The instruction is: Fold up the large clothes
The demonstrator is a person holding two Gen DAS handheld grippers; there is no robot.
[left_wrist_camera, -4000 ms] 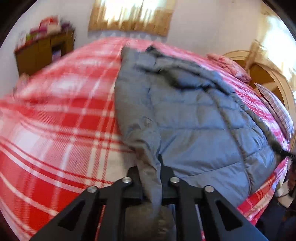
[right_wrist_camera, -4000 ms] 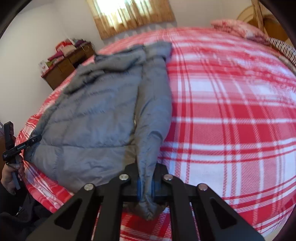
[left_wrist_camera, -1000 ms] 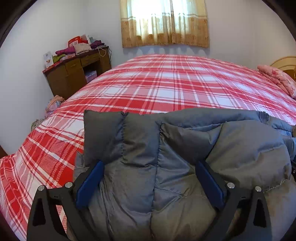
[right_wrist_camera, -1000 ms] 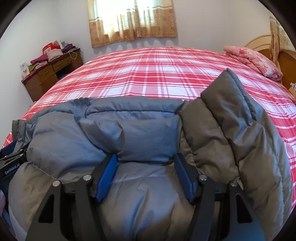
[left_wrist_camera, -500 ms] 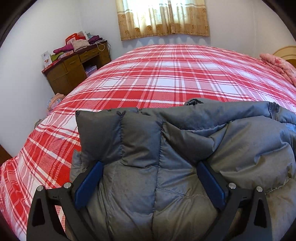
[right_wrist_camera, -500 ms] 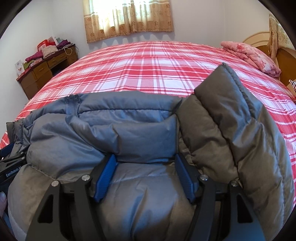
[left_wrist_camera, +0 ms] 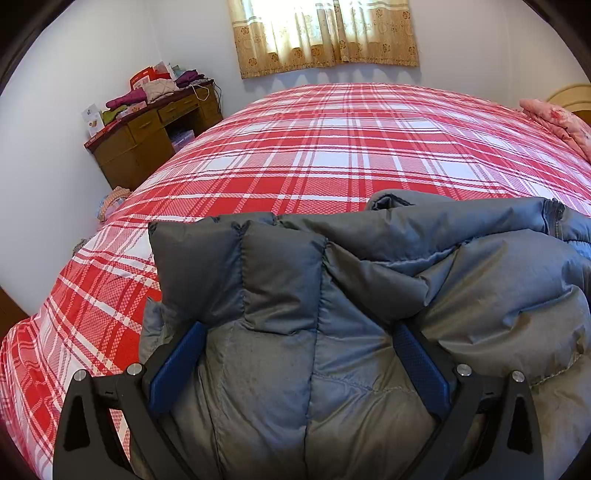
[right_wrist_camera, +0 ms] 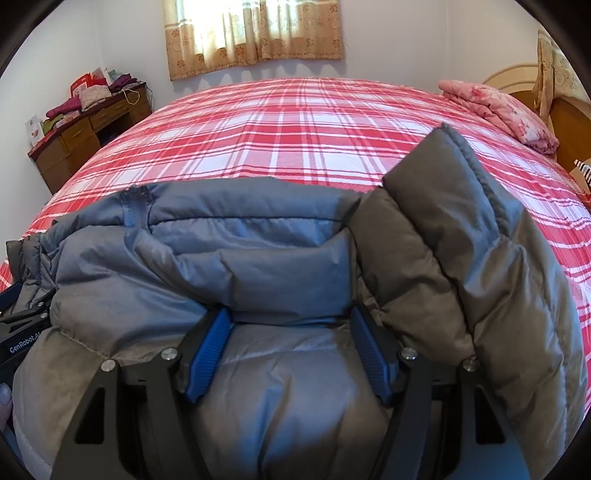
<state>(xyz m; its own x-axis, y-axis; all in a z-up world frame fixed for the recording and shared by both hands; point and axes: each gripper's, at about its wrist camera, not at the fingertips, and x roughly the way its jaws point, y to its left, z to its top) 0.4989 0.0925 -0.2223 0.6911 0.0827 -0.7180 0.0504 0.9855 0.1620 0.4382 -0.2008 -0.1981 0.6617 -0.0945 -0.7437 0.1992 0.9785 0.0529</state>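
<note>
Both tongs, left tongs [left_wrist_camera: 297, 363] and right tongs [right_wrist_camera: 290, 352], stand wide, each straddling a puffy fold of the grey padded jacket [left_wrist_camera: 369, 295] without visibly pinching it. I'd press each fold flat before lifting away. Beyond the tongs, the plaid bed [left_wrist_camera: 332, 147] stretches bare. No containers show.

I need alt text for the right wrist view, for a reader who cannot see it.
A grey padded jacket bulges between the wide blue pads of the right gripper, on a bed with a red checked cover. Behind: a curtained window and a wooden desk.
</note>
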